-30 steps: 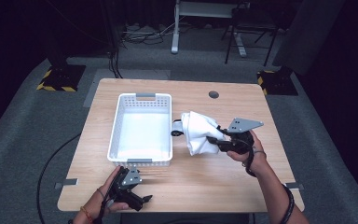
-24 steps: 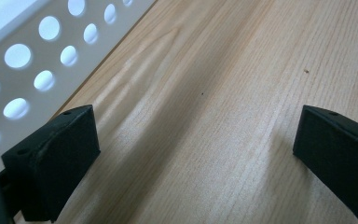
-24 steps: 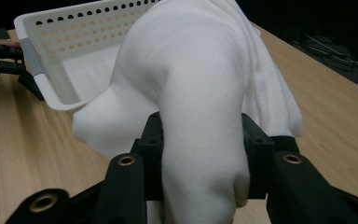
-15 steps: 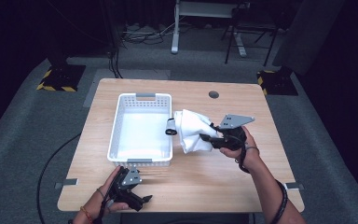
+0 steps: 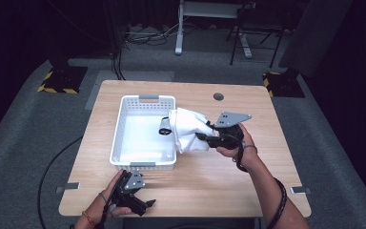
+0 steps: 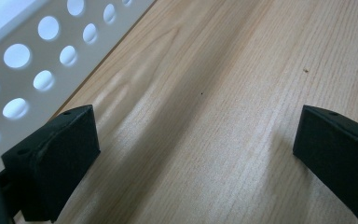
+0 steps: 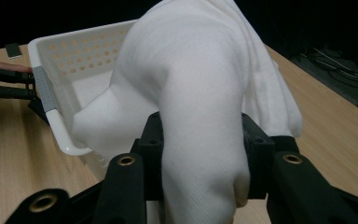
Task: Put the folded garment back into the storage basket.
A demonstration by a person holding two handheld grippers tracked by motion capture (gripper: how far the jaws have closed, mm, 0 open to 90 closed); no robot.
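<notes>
White cloth [image 5: 189,133] hung bunched over the right rim of the basket [image 5: 124,125], its long axis slanting from that rim towards the right gripper [image 5: 205,138], whose jaws pinched it. Left gripper [image 6: 196,149] rested on the table [image 5: 205,186], jaws wide apart.

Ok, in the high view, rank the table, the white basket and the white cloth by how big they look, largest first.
1. Wooden table
2. White basket
3. White cloth, bunched and held above the table, so nearer the camera; its rank is still clear.
</notes>
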